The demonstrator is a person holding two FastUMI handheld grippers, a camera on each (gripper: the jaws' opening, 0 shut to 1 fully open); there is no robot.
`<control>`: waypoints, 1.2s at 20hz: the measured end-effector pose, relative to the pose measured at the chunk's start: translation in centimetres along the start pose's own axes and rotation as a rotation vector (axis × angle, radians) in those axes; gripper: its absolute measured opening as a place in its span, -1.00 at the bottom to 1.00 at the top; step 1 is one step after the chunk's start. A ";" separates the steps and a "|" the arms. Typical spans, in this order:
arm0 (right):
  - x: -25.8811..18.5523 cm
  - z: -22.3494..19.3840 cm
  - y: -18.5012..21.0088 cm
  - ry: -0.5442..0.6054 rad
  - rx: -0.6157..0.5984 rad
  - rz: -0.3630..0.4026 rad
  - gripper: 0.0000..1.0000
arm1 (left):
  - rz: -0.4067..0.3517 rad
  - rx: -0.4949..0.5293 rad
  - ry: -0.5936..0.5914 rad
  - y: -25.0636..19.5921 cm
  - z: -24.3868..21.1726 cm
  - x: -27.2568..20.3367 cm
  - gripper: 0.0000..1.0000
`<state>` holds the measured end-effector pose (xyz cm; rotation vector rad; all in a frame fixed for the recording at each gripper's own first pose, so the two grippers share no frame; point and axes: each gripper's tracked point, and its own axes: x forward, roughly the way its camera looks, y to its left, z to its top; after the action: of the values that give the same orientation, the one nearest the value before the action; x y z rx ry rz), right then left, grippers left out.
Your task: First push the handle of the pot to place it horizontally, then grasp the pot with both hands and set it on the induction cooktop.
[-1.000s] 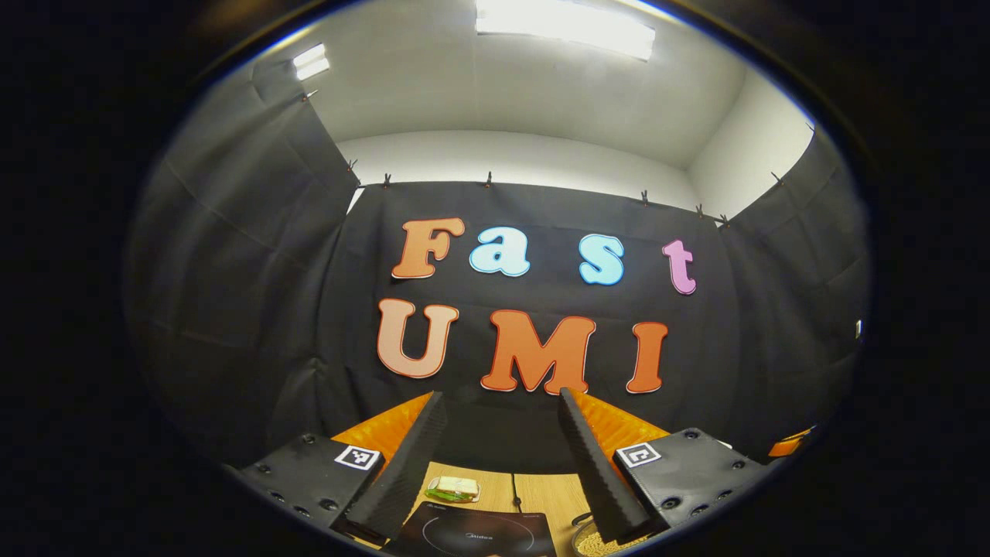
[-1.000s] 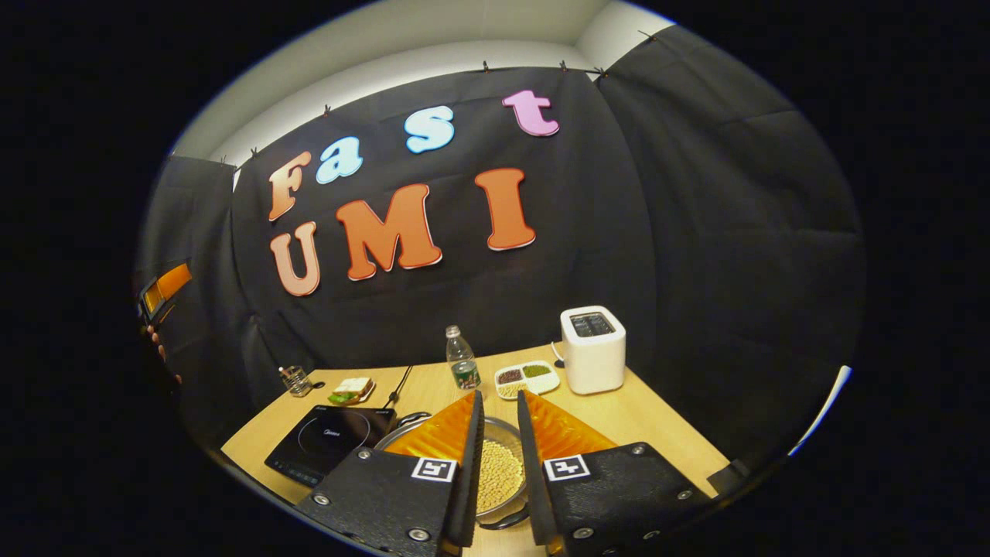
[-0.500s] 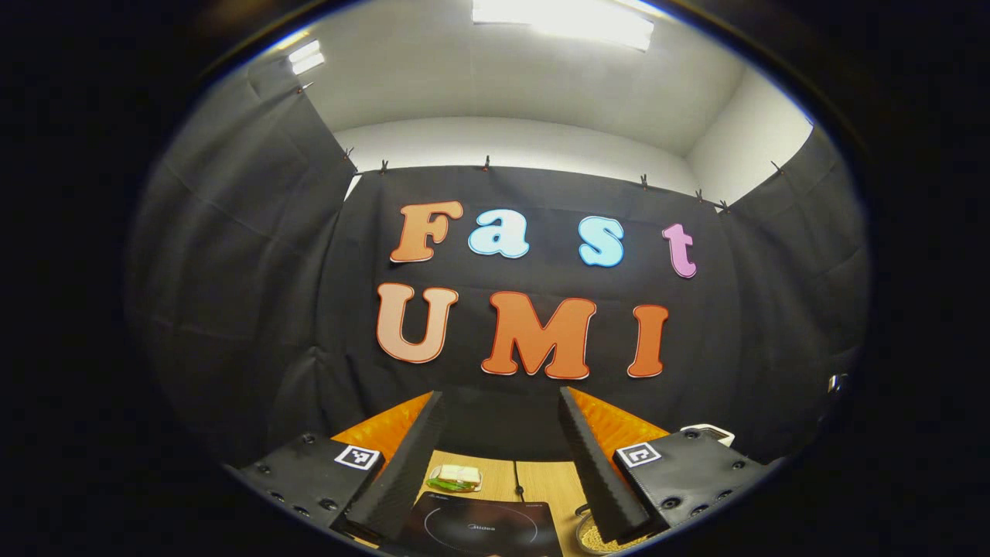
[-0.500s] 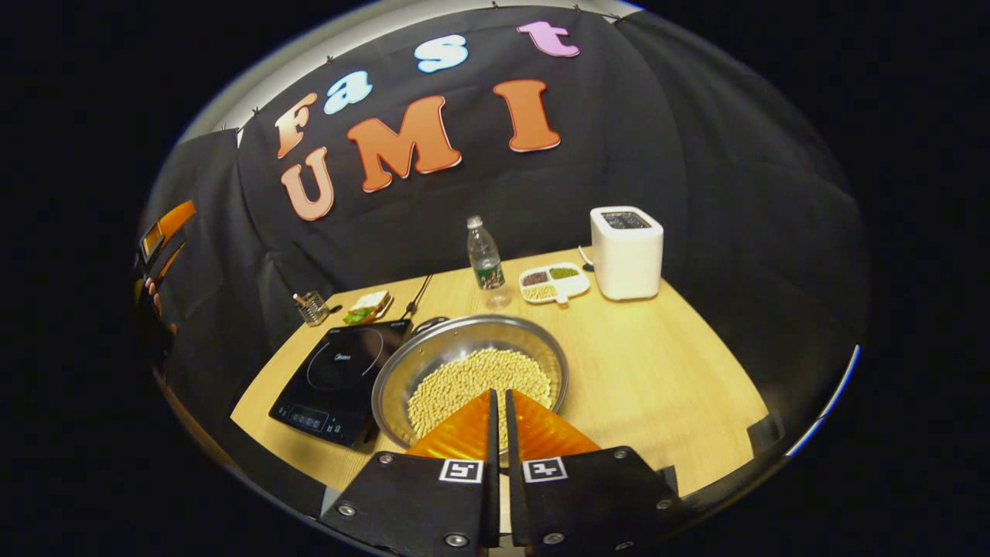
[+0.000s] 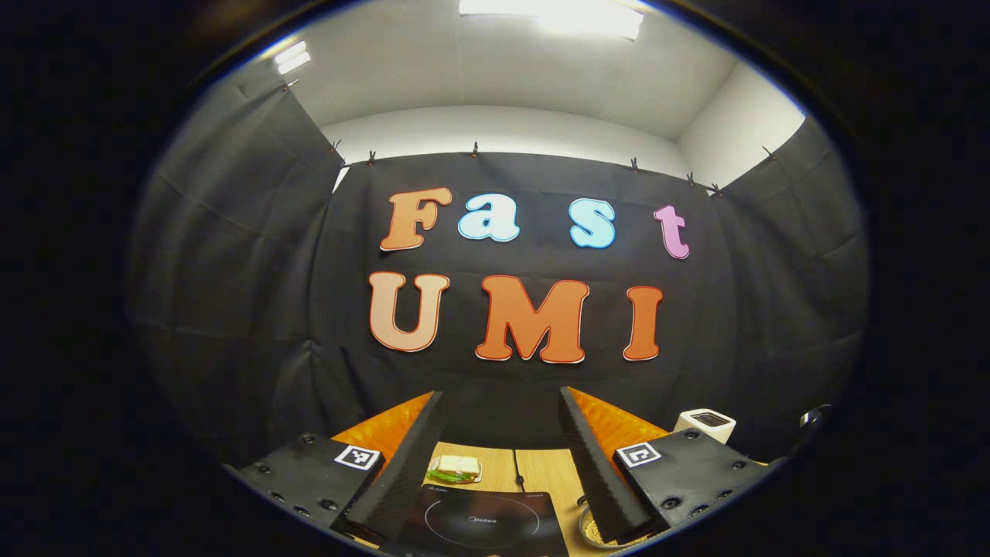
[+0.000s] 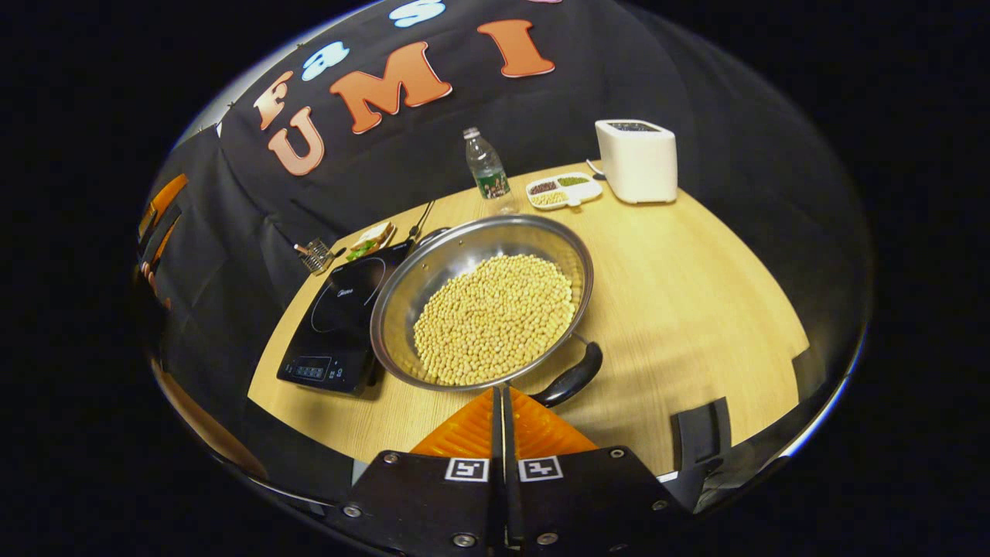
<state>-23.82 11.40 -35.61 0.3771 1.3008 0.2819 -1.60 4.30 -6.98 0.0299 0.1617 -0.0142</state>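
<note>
In the right gripper view a steel pot [image 6: 433,263] holding pale soybeans [image 6: 495,313] stands on the wooden table [image 6: 681,294]. Its left rim reaches over the edge of the black induction cooktop [image 6: 340,309]. The pot's black handle [image 6: 572,375] sticks out at its near right side. My right gripper [image 6: 500,391] is shut with nothing in it, its tips just short of the pot's near rim, left of the handle. My left gripper [image 5: 501,394] is open and held high, with the cooktop [image 5: 479,526] below it and the pot's rim [image 5: 589,532] by its right finger.
At the back of the table stand a water bottle [image 6: 485,166], a divided dish of beans [image 6: 563,189] and a white toaster [image 6: 638,158]. A sandwich [image 6: 371,238] and a small wire holder [image 6: 313,254] lie behind the cooktop. The other gripper [image 6: 158,224] hangs far left.
My right gripper has shut fully, drawn back and tipped downward, so the whole pot and its handle now show. The left gripper shifted slightly; the toaster came into its view.
</note>
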 end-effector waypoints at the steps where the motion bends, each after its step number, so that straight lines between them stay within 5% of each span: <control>1: 0.4 -0.7 0.0 0.028 0.005 -0.001 -1.00 | 0.005 -0.002 0.005 0.3 -0.1 0.1 0.96; 12: 5.1 -2.1 -2.7 0.150 0.045 -0.092 -0.99 | 0.036 0.014 0.095 2.0 -3.0 0.8 0.86; 14: 5.4 -2.2 -1.6 0.163 0.092 -0.056 -0.99 | 0.039 0.023 0.109 2.2 -3.4 1.0 0.97; 20: 5.8 -2.2 -1.4 0.198 0.134 -0.033 -0.98 | 0.034 0.037 0.121 2.2 -3.6 1.0 0.86; 24: 5.9 -0.6 -3.6 0.170 0.136 -0.088 -0.99 | 0.042 0.045 0.122 3.0 -3.7 0.7 0.91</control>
<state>-22.97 10.65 -42.49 0.4165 1.5047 0.1534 -1.49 7.40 -10.64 0.0790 0.2823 0.0258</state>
